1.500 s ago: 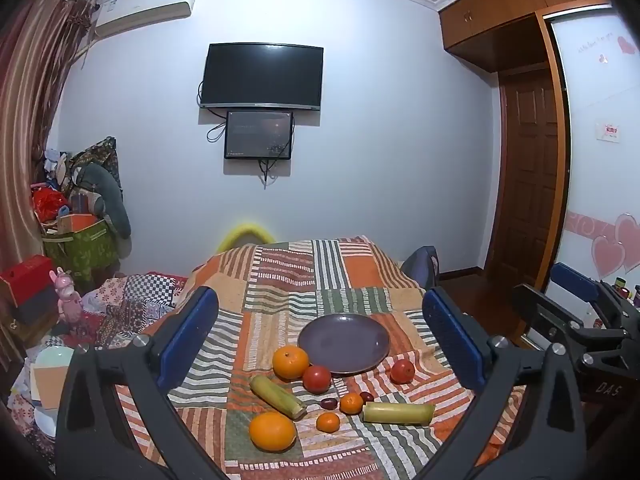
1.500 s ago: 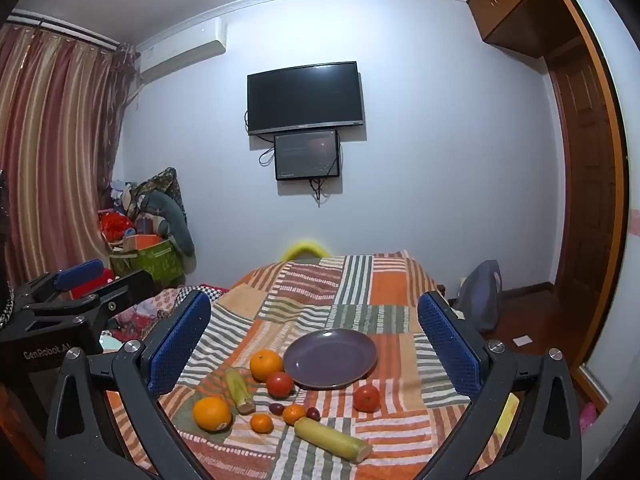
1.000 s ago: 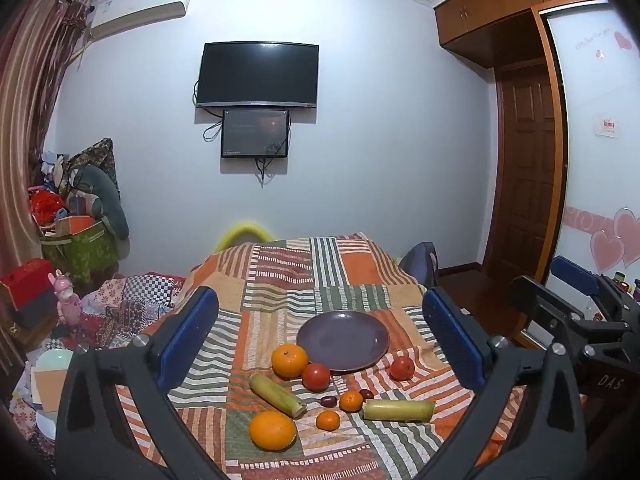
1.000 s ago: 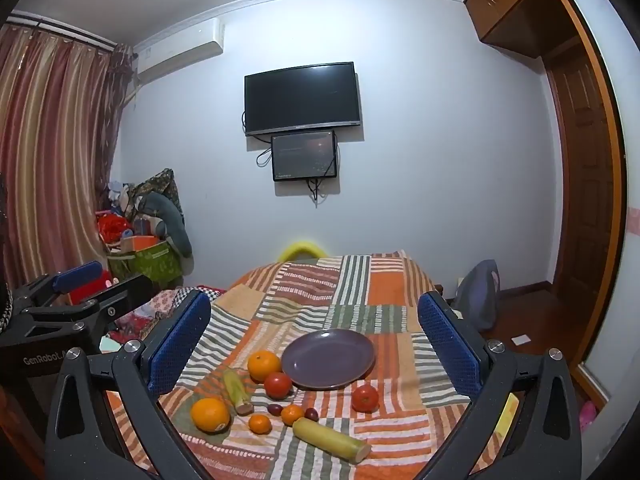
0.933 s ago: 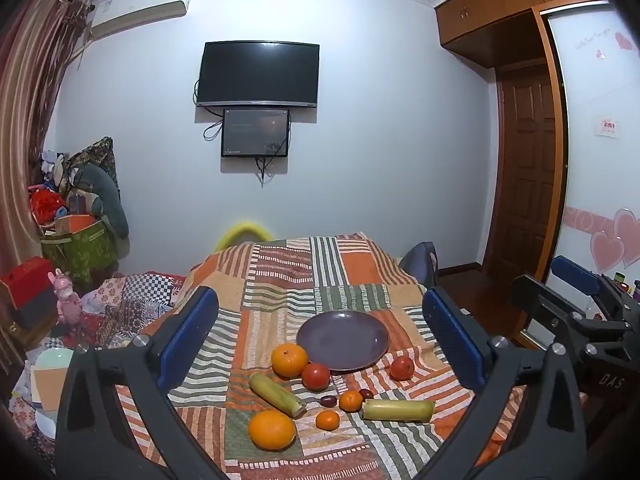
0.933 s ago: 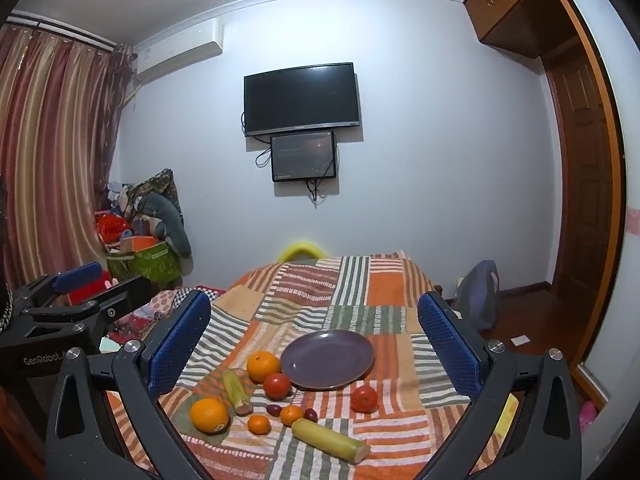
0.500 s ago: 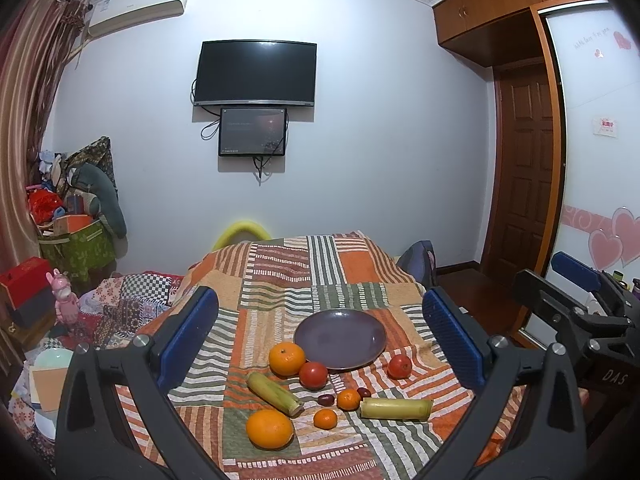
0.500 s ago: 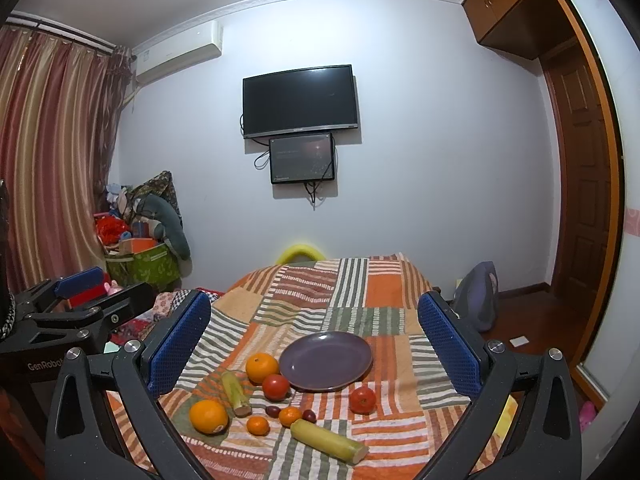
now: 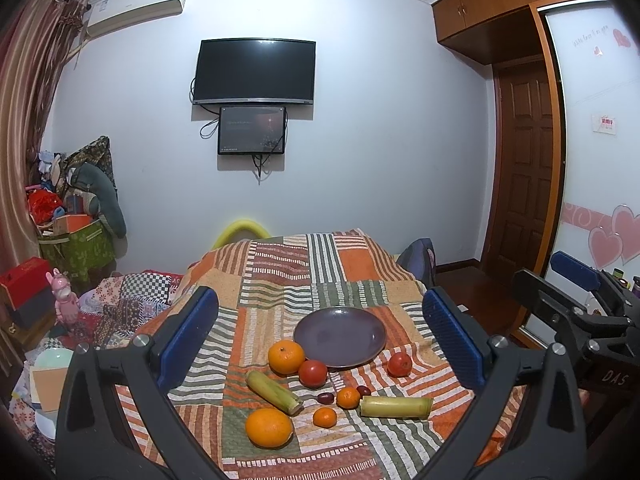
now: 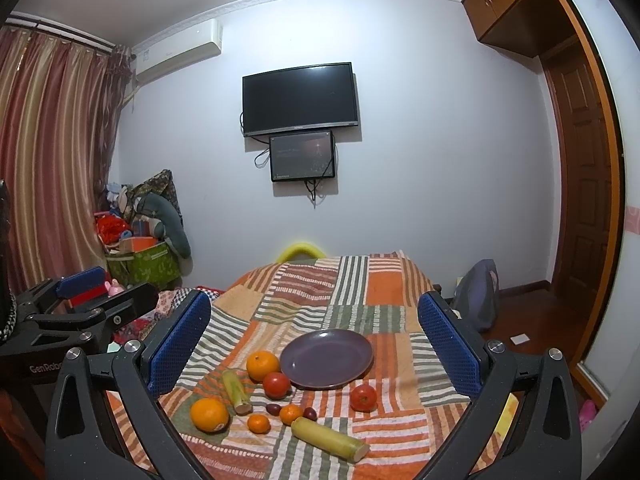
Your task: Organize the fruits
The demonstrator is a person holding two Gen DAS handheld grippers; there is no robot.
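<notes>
Fruits: oranges, tomatoes, small mandarins, dark grapes and two cane-like stalks lie on the patchwork-covered bench (image 9: 280, 280), just in front of the bare purple plate (image 9: 340, 336).
Left gripper (image 9: 320, 336): jaws spread wide, nothing held, raised above the bench, aimed at the plate.
Right gripper (image 10: 316, 344): likewise wide apart, holding nothing, level beside the left.
Writing: "GenRobo…" on the left gripper body in the right view; "DAS" on the right gripper body in the left view.
Nearest orange (image 9: 269, 427): front left.
Tomato (image 10: 363, 397): alone, right of the plate.
</notes>
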